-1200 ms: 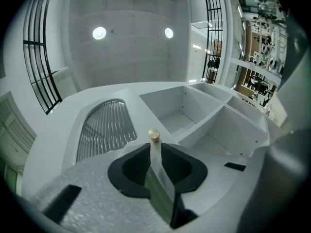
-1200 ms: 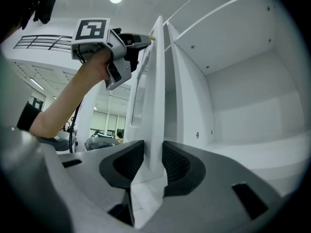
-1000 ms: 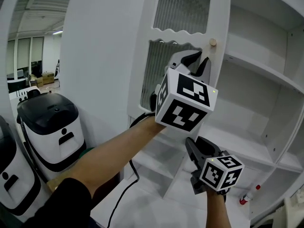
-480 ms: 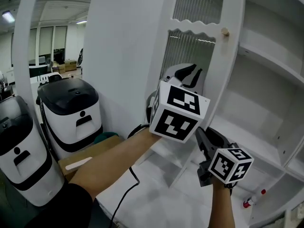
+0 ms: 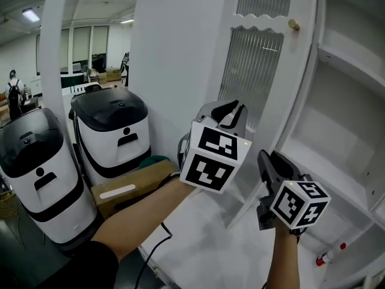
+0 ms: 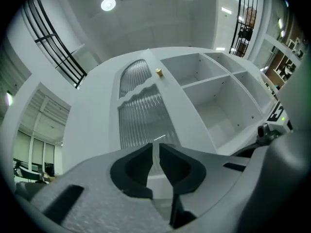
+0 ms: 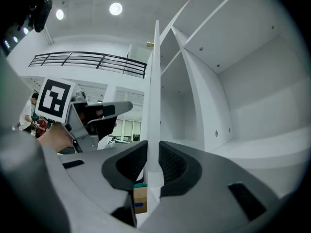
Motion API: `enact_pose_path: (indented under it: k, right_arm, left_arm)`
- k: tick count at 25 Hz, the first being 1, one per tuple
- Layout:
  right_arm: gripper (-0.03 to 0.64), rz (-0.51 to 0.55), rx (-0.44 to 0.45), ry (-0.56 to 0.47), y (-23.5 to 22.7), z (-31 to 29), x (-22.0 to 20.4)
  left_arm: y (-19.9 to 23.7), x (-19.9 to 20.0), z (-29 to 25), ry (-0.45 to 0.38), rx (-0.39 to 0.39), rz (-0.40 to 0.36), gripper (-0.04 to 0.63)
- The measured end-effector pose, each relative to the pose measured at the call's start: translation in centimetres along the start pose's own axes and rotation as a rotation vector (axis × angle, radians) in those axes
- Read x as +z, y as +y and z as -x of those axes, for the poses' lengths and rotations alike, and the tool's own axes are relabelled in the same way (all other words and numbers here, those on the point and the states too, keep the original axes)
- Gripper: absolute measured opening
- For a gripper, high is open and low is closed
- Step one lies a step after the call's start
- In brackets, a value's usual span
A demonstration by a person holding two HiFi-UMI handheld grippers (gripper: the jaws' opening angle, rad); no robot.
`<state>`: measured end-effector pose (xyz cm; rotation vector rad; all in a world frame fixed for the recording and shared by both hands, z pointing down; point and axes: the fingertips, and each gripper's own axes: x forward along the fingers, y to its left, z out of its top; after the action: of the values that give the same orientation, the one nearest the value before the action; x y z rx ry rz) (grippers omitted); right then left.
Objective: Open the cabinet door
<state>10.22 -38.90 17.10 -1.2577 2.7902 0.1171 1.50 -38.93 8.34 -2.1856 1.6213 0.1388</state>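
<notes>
Swung open at upper centre of the head view: cabinet door (image 5: 260, 71), seen edge-on in the right gripper view. Clamped on its free edge with the right gripper (image 7: 153, 155), fingers just closed in. Left gripper (image 6: 155, 153) fingers nearly together, gripping nothing, lower centre.

Bright, even; ceiling lamps (image 6: 108, 4) glare; fisheye edges dark
</notes>
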Motion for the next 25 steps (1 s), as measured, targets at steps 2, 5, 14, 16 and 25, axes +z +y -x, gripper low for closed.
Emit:
enact_pose_path:
  k: [2, 5, 14, 16, 25]
  right_arm:
    - [0.077, -0.005, 0.009, -0.002, 0.3, 0.2, 0.0]
    - [0.077, -0.004, 0.013, -0.003, 0.6, 0.2, 0.0]
    - [0.074, -0.008, 0.012, -0.01, 1.3, 0.6, 0.0]
    - [0.074, -0.009, 0.013, -0.01, 1.5, 0.6, 0.0]
    - [0.069, -0.013, 0.044, -0.015, 2.3, 1.1, 0.0]
  left_arm:
    - [-0.2, -1.1, 0.8, 0.025, 0.008, 0.024, 0.052]
    - [-0.5, -2.3, 2.0, 0.052, 0.021, 0.054, 0.051]
    - [-2.0, -5.8, 4.9, 0.156, 0.037, 0.108, 0.046]
    - [-2.3, -6.1, 5.4, 0.168, 0.039, 0.126, 0.044]
    - [-4.4, -5.9, 6.9, 0.184, 0.056, 0.125, 0.034]
